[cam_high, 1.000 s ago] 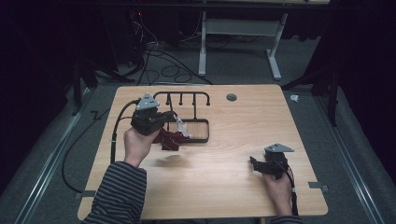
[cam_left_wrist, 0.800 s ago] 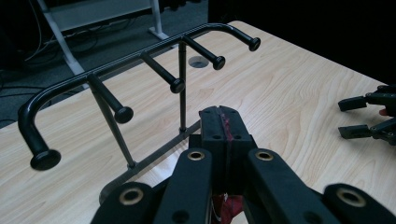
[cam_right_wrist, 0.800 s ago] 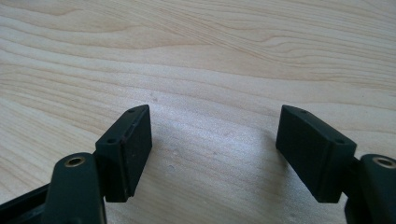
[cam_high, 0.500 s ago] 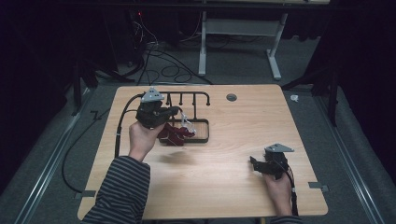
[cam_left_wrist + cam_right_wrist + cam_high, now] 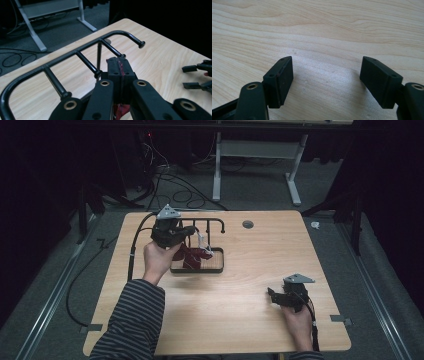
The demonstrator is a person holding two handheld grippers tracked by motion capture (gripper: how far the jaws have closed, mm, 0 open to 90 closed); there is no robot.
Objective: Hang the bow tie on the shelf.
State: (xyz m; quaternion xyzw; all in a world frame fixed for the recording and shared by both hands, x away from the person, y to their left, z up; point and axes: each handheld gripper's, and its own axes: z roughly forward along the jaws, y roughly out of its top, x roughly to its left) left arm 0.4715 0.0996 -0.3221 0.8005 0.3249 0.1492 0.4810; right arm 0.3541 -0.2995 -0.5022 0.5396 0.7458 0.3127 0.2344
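Near right, the right gripper [image 5: 274, 296] rests spread wide, holding nothing, on the tabletop [image 5: 250, 270]. Farther left, the left gripper [image 5: 118, 65] pinches dark red cloth [image 5: 192, 256], mostly hidden, over the black rack [image 5: 82, 53]. No writing legible.

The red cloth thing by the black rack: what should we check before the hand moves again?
1. Left gripper fingers shut on the red cloth: ok, a red strip shows pinched between them.
2. Cloth hung on the black rack pegs: not ok, it hangs from the gripper.
3. Which peg the cloth is headed for: cannot tell.
4. Right gripper open and holding nothing: ok.
5. Right gripper apart from the rack: ok, it sits near the table front edge.
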